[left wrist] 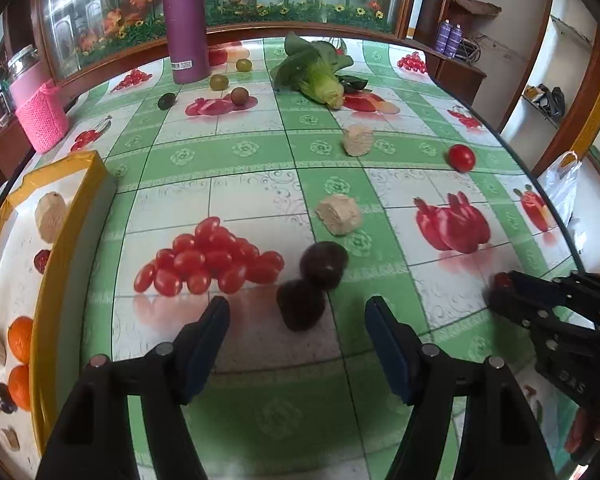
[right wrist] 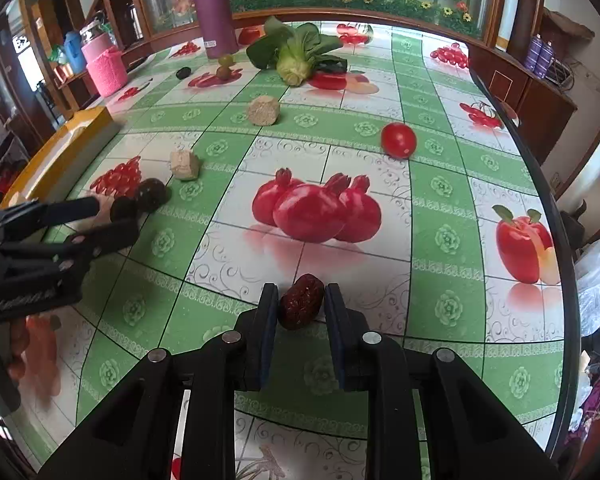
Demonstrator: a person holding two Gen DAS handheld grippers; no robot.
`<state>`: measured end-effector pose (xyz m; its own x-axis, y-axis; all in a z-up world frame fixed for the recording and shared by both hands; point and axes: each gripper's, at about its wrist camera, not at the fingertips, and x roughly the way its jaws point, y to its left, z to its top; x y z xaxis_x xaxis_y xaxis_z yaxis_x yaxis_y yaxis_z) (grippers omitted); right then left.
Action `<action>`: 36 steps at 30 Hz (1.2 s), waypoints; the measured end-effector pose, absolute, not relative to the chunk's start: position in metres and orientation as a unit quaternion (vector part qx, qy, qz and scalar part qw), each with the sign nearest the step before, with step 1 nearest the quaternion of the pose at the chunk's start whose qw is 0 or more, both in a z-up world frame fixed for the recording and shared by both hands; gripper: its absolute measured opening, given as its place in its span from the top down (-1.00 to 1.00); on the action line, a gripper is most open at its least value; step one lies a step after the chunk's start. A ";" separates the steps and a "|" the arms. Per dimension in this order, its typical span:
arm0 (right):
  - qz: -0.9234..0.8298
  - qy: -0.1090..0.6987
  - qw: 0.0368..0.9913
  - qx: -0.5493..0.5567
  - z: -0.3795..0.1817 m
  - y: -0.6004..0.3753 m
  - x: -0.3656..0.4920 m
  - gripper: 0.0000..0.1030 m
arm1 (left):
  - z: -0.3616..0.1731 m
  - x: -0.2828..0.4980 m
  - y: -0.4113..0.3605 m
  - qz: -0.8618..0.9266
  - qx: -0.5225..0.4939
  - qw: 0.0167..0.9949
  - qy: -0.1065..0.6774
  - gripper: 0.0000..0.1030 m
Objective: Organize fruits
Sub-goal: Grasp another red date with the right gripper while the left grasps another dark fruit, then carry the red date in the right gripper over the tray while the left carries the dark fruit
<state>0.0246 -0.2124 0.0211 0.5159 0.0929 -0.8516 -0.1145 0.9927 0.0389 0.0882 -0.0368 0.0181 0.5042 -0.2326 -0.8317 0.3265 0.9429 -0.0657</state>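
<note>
Gripping one wrinkled red date [right wrist: 302, 304] in the right tongs [right wrist: 301, 292], pads pressed on both sides, low over the tabletop [right wrist: 440, 184] and well apart from the yellow tray [left wrist: 72, 216]; probably pinched for a carry across to that tray, going by the sorting job. Over to the left tongs [left wrist: 298, 309]: spread wide, gripping nothing, aimed at two dark plums [left wrist: 324, 264] touching each other just beyond the tips, near the tray's long side; looks lined up for the closer one, though blurred. Counting outward from the tray now: two beige chunks [left wrist: 338, 214] loose past the plums, one cherry tomato [left wrist: 461, 157] farther still toward the opposite edge. Far behind the tray, by one purple flask [left wrist: 184, 20], three small greenish-brown round fruits [left wrist: 219, 82] and one darker one [left wrist: 167, 101], plus one leafy green vegetable [left wrist: 316, 72] lying on its side. Inside the tray already: at least two oranges [left wrist: 20, 338], a few beige chunks, a couple of dark fruits; exact tally hidden by the rim. Plenty left to gather, judging by the scatter.
</note>
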 end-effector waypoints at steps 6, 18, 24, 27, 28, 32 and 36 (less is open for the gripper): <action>0.063 0.488 0.870 -0.017 0.020 -0.210 0.023 0.54 | 0.016 0.090 -0.030 -0.179 0.039 0.872 0.453 0.50; 0.078 0.472 0.878 -0.001 0.035 -0.209 0.003 0.54 | 0.035 0.037 -0.011 -0.217 -0.006 0.859 0.464 0.51; 0.090 0.463 0.881 -0.024 0.045 -0.192 -0.014 0.55 | 0.055 0.004 0.010 -0.230 -0.028 0.862 0.451 0.51; 0.095 0.464 0.880 -0.028 0.045 -0.182 -0.018 0.55 | 0.064 -0.006 0.021 -0.225 -0.033 0.867 0.444 0.51; 0.097 0.463 0.880 -0.028 0.045 -0.178 -0.019 0.55 | 0.067 -0.010 0.025 -0.222 -0.035 0.869 0.441 0.51; 0.112 0.460 0.880 -0.030 0.050 -0.159 -0.018 0.55 | 0.073 -0.019 0.046 -0.208 -0.045 0.874 0.437 0.51; 0.133 0.453 0.880 -0.043 0.058 -0.133 -0.010 0.55 | 0.075 -0.022 0.075 -0.184 -0.061 0.880 0.434 0.51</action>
<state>-0.0103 -0.1326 0.0579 0.5541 0.1951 -0.8093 -0.2727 0.9610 0.0449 -0.0223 0.0749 0.0755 0.5566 -0.3764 -0.7407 0.2701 0.9250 -0.2671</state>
